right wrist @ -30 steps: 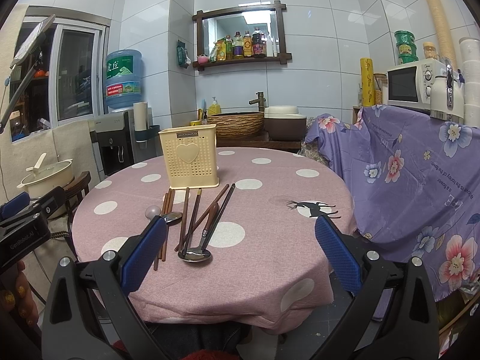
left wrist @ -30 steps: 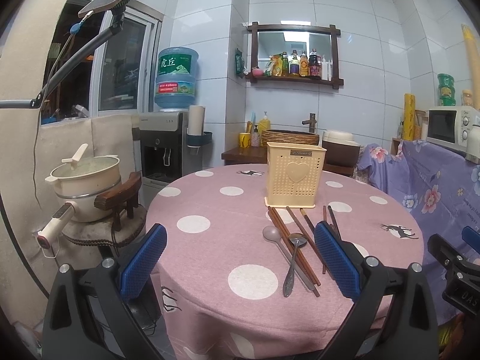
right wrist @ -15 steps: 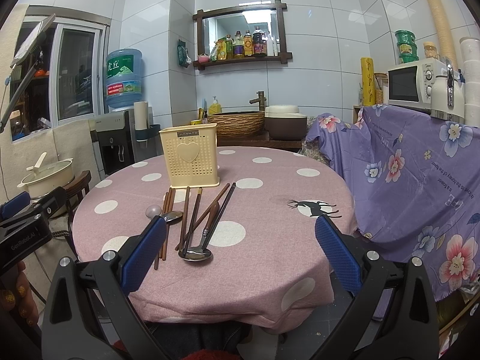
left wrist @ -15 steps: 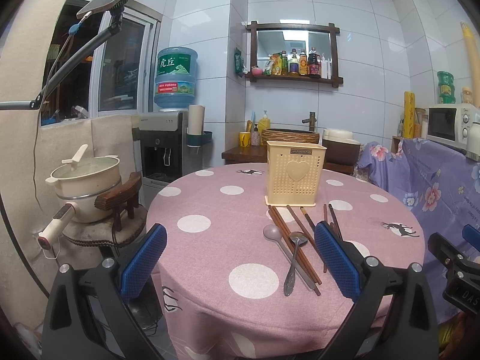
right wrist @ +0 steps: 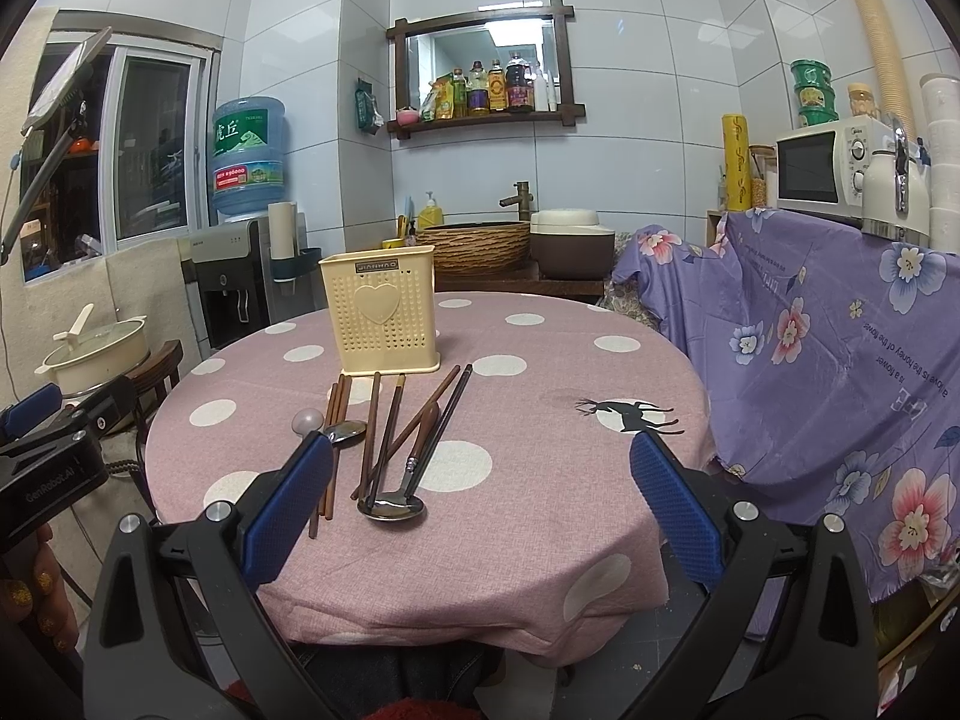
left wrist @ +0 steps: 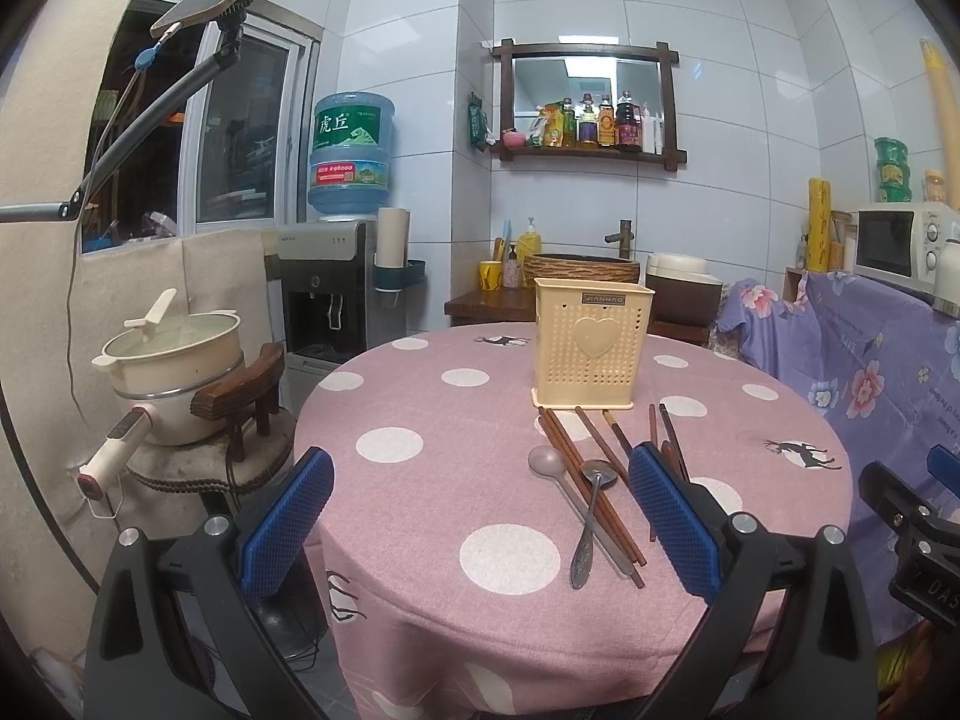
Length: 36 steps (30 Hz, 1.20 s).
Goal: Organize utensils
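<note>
Utensils lie in a loose fan on the pink polka-dot tablecloth (right wrist: 528,504), just in front of the cream utensil holder (right wrist: 384,318) — which stands upright, heart facing the cameras. The brown chopsticks (right wrist: 375,420) run lengthwise from the holder's base toward the near table edge, some splayed so their far ends angle right. A steel ladle (right wrist: 393,507) has its bowl at the near end, handle pointing back toward the holder. In the left wrist view, a pale spoon (left wrist: 543,459) and a steel spoon (left wrist: 591,504) cross over the chopsticks, bowls toward the holder, handles toward the near edge.

Both tongs are held off the table, above the near edge: the left gripper (left wrist: 480,522) has its blue pads spread wide with nothing between them, and the right gripper (right wrist: 480,510) is likewise spread and empty.
</note>
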### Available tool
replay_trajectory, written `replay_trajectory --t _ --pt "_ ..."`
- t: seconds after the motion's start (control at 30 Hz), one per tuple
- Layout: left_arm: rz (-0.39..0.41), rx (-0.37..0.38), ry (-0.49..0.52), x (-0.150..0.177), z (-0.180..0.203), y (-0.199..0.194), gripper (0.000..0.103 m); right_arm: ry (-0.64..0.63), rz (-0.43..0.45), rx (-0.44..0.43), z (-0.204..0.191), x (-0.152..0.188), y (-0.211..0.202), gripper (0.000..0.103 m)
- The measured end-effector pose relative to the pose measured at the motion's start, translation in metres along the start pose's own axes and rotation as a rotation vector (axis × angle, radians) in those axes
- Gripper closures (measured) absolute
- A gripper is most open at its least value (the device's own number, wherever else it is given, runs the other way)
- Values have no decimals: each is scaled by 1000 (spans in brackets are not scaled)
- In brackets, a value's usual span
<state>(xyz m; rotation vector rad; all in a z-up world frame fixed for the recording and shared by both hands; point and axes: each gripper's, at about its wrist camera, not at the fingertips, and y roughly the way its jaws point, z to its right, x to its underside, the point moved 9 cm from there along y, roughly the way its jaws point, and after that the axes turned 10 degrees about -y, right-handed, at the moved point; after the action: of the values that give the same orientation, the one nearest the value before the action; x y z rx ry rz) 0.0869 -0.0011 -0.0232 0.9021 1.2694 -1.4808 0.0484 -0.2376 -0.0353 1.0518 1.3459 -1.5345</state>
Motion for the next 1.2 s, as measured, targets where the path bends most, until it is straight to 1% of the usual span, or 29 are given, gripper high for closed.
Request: replay_trajectory --t 0.03,1.03,1.2 --pt "-1 0 0 0 0 0 5 0 0 0 -7 1 2 5" --pt "-8 -2 4 1 -5 0 5 0 -5 -1 -4 1 2 5" --pt "-10 -4 5 2 -7 -1 5 -1 -9 -3 -9 5 4 5"
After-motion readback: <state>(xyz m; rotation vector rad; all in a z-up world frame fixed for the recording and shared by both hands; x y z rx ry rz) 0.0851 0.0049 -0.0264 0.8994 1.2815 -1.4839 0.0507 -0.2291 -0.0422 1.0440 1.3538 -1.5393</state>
